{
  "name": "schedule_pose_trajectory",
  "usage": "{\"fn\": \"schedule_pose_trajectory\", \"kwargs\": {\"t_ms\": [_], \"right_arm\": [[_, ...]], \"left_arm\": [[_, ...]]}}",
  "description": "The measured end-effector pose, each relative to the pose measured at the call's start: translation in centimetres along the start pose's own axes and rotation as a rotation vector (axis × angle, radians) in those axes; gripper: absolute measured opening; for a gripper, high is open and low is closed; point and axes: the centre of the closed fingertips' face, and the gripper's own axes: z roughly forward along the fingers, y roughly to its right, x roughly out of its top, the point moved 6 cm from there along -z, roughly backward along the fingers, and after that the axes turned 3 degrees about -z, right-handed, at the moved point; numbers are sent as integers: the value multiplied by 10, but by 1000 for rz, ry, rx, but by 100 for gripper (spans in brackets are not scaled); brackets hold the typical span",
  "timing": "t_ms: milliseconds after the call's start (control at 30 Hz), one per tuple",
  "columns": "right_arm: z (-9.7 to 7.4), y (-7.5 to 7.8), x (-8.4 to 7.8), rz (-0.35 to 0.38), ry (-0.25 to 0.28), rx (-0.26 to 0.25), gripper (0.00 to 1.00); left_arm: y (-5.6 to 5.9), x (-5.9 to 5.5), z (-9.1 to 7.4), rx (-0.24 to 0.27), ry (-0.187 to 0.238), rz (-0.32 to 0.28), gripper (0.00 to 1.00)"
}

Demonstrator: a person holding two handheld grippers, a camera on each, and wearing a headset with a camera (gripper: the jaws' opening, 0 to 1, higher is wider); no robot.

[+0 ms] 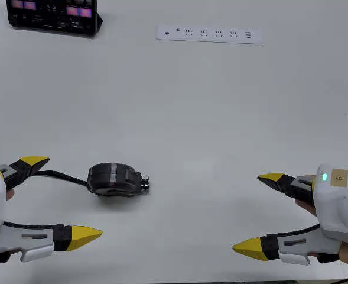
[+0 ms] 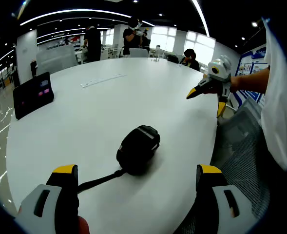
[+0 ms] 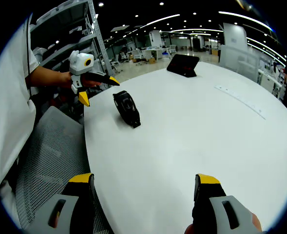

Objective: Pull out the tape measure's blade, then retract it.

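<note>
A black tape measure (image 1: 113,179) lies on the white table (image 1: 209,106), its blade hook at its right end and a black strap trailing left. In the left gripper view the tape measure (image 2: 138,149) sits just ahead of my open jaws. My left gripper (image 1: 70,198) is open at the lower left, a short way left of the case. My right gripper (image 1: 257,213) is open at the lower right, well away from it. The right gripper view has the tape measure (image 3: 126,109) far off, with the left gripper (image 3: 97,90) beside it. The right gripper (image 2: 204,100) hovers beyond the case.
A white power strip (image 1: 209,34) lies at the far middle of the table. A dark tablet on a stand (image 1: 52,15) is at the far left corner. A grey mesh chair (image 3: 50,146) stands by the table's near edge. Several people stand in the room behind.
</note>
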Motion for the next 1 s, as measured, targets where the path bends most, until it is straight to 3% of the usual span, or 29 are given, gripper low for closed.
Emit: {"fn": "schedule_pose_trajectory", "kwargs": {"t_ms": [800,1000], "right_arm": [[2,1,1,-8,8,1,84],[3,2,1,-13,3,8,80]], "left_arm": [[1,0,2,-21,-9,18,99],[0,0,2,-24,-6,12,99]]}}
